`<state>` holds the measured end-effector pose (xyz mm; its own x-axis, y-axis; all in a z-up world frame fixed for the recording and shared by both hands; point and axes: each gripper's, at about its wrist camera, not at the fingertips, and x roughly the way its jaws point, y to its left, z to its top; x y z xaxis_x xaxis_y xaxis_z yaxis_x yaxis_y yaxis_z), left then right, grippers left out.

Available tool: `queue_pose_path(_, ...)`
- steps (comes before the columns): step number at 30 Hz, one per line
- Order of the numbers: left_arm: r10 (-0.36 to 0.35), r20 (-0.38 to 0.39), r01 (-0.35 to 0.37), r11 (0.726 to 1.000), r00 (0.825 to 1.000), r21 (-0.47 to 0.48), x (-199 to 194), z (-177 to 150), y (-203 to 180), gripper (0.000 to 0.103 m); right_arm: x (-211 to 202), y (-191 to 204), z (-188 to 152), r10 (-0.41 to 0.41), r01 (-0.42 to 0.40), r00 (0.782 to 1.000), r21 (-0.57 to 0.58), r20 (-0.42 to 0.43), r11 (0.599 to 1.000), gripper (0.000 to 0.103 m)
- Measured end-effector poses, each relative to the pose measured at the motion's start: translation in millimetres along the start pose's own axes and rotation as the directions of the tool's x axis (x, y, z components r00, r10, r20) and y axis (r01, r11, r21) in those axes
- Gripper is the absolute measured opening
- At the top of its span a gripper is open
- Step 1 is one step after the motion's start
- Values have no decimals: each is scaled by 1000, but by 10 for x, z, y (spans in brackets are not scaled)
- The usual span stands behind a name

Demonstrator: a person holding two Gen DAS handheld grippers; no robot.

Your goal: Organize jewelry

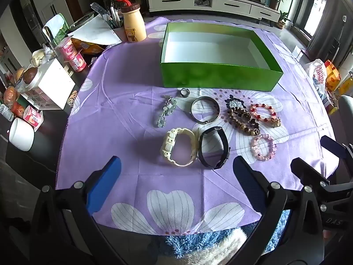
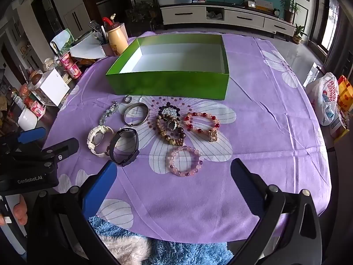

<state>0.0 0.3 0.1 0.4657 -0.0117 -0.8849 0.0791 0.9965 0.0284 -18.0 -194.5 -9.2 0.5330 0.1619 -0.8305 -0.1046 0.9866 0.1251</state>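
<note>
So I had both grippers hanging back at the near edge of the table, nothing picked up yet. The left gripper [image 1: 176, 172] was spread wide and empty, aimed at the white watch [image 1: 179, 146] and black watch [image 1: 213, 147] sitting side by side, touching. The right gripper [image 2: 174, 174] was just as released, lined up behind the pink bead bracelet [image 2: 184, 160]. Everything else, the silver bangle [image 1: 205, 109], brown beads [image 1: 243, 119] and the red-and-pink bracelet [image 2: 204, 123], lay in a loose cluster on the purple cloth [image 1: 123, 114], just in front of the green box [image 1: 220, 75]. The box was empty, open side up, presumably where it all goes.
</note>
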Motion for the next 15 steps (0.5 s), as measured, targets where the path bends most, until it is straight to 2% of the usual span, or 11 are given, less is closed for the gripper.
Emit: queue_pose_path(15, 10, 5, -10, 1000, 1000, 22, -3, -1, -29, 101, -36, -53, 7, -14, 14, 1000, 12, 6, 1000, 102)
